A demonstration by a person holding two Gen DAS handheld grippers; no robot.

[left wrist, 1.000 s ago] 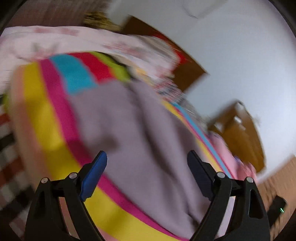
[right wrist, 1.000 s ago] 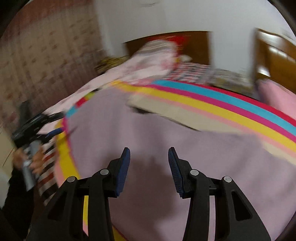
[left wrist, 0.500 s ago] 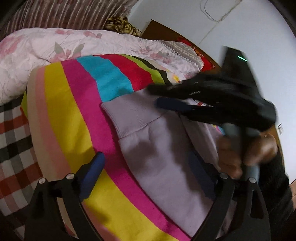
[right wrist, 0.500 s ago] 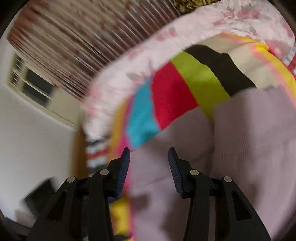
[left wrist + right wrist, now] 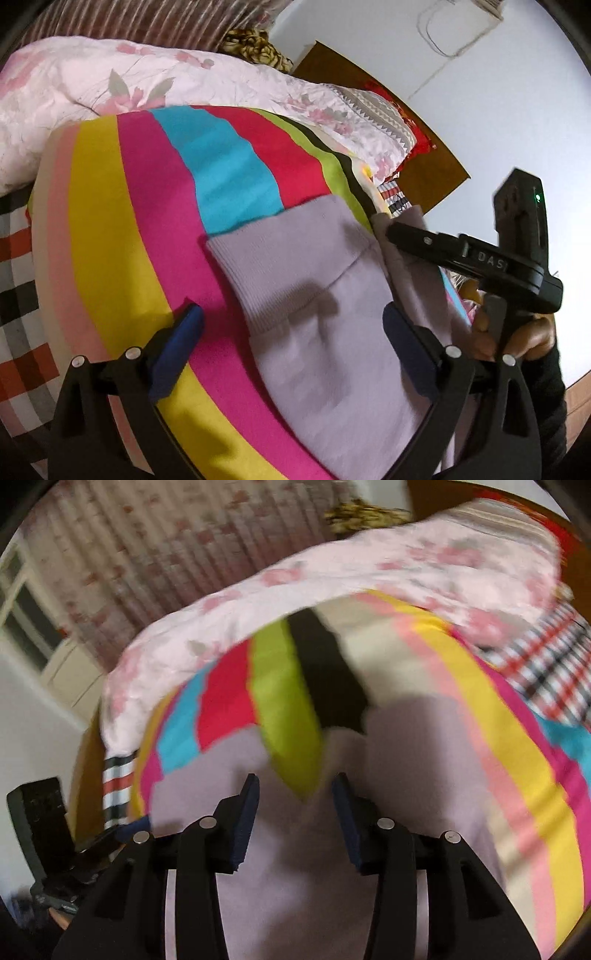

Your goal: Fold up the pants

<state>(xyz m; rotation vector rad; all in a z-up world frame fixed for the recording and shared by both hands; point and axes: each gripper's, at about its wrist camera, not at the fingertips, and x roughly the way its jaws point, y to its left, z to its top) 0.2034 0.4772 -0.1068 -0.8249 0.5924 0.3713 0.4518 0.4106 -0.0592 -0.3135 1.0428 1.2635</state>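
Observation:
Lilac knit pants [image 5: 317, 295] lie on a bed with a rainbow-striped cover [image 5: 155, 206]. One ribbed cuff points toward the pillows in the left wrist view. My left gripper [image 5: 291, 325] is open wide, just above that leg end. My right gripper [image 5: 295, 790] is open, hovering over the pants [image 5: 303, 867] where the two legs part. It also shows in the left wrist view [image 5: 461, 258], at the right, low over the other leg.
A pink floral quilt [image 5: 147, 81] is bunched along the far side of the bed. A checked sheet [image 5: 18, 288] shows at the left edge. A wooden headboard [image 5: 406, 147] and white wall stand behind.
Both grippers have swung toward the leg ends of the pants. The right gripper has come in beside the left one and moved to the right of its view. Both stay open.

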